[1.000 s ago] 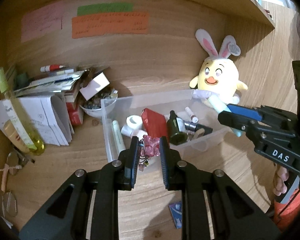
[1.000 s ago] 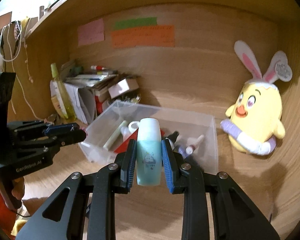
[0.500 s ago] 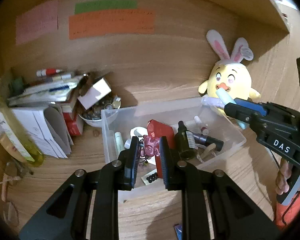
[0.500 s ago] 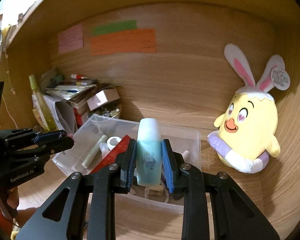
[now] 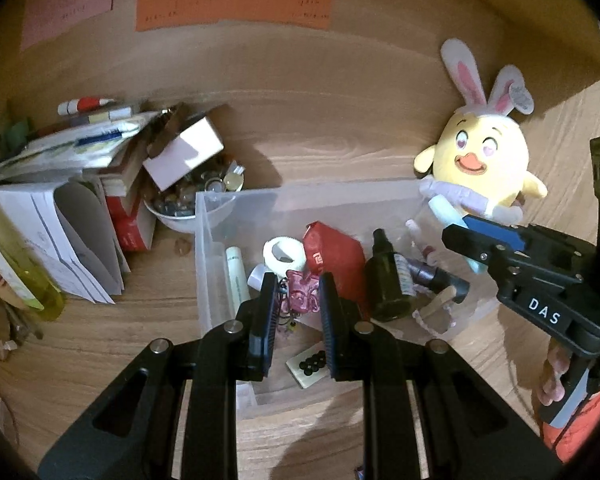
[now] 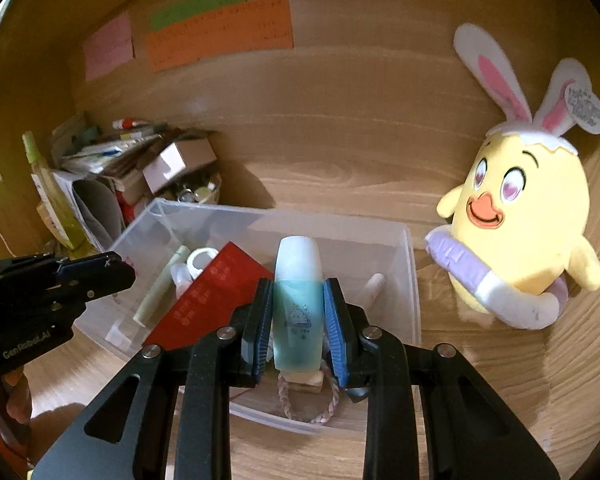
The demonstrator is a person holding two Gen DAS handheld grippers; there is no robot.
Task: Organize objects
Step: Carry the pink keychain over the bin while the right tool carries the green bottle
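Note:
A clear plastic bin stands on the wooden shelf, holding a red packet, a dark bottle, a pale tube and other small items. My left gripper is shut on a pink keychain charm above the bin's front part. My right gripper is shut on a light blue bottle with a white cap, held above the bin's right half; it also shows in the left wrist view.
A yellow bunny-eared plush leans at the right of the bin. A stack of papers and boxes and a bowl of small items stand at the left. Coloured paper notes hang on the back wall.
Both grippers have moved forward and now hang over the bin, each still holding its object. The bin looks nearer in both views.

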